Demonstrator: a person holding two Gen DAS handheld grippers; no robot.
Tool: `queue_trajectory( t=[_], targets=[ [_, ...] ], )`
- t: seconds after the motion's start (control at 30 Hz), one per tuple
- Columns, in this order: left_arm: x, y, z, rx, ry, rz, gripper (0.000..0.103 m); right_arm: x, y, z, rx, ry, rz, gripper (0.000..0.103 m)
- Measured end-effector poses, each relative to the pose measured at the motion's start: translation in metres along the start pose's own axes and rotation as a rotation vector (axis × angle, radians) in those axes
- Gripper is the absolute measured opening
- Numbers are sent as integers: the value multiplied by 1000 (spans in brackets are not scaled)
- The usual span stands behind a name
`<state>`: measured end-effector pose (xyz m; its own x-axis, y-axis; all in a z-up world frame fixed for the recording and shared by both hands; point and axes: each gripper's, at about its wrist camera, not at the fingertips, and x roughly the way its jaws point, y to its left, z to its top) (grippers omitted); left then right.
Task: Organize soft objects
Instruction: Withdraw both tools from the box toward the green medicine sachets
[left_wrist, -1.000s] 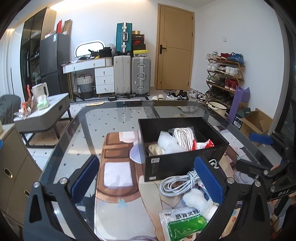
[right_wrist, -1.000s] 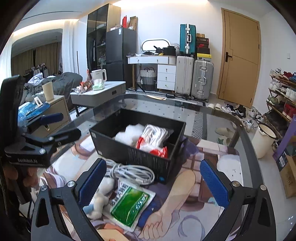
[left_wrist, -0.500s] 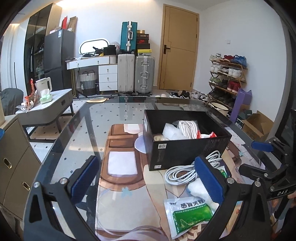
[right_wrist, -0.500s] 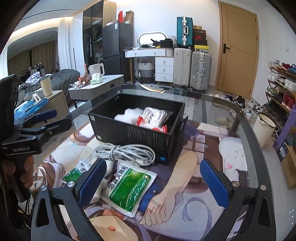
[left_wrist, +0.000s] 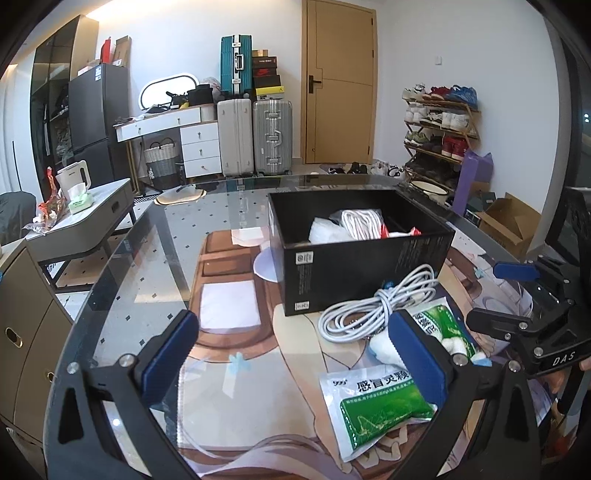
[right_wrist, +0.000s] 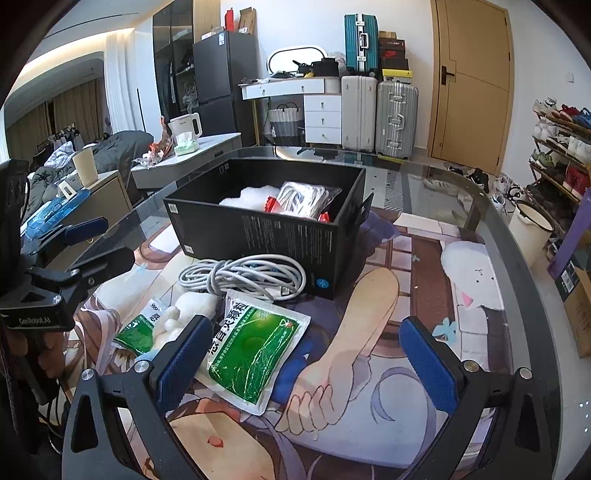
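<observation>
On the worktop (right_wrist: 517, 258): green sachet (right_wrist: 251, 354) marked "999"; left claw (left_wrist: 295, 354) "GenRobot.AI", right claw (right_wrist: 306, 354) "DAS", both spread apart, empty.

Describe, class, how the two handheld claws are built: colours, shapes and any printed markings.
Both are matte black, angular frames with silver bolts and two fingers faced with ribbed blue pads. From its own camera, the left claw shows its blue pads; the right claw looks the same. Side on, the left claw's body reads "GenRobot.AI" and the right claw's "DAS".
</observation>
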<state>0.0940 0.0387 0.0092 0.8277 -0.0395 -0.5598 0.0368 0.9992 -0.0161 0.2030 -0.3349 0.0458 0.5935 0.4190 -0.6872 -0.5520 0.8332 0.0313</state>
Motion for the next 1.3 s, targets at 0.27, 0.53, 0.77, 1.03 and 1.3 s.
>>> queue_trajectory(
  t=[0.27, 0.53, 0.77, 1.03, 1.3],
  targets=[
    [3, 3, -4, -10, 25, -3, 103, 13, 5, -4, -1, 55, 5, 102],
    [7, 0, -8, 4, 46, -11, 103, 25, 10, -3, -1, 96, 18, 102],
    [8, -1, -9, 3, 53, -17, 103, 38, 17, 0, -8, 132, 35, 102],
    [8, -1, -11, 4, 57, -23, 103, 51, 25, 1, -19, 169, 34, 102],
    [7, -2, -11, 13, 67, -27, 103, 53, 15, -2, 13, 190, 28, 102]
  ],
)
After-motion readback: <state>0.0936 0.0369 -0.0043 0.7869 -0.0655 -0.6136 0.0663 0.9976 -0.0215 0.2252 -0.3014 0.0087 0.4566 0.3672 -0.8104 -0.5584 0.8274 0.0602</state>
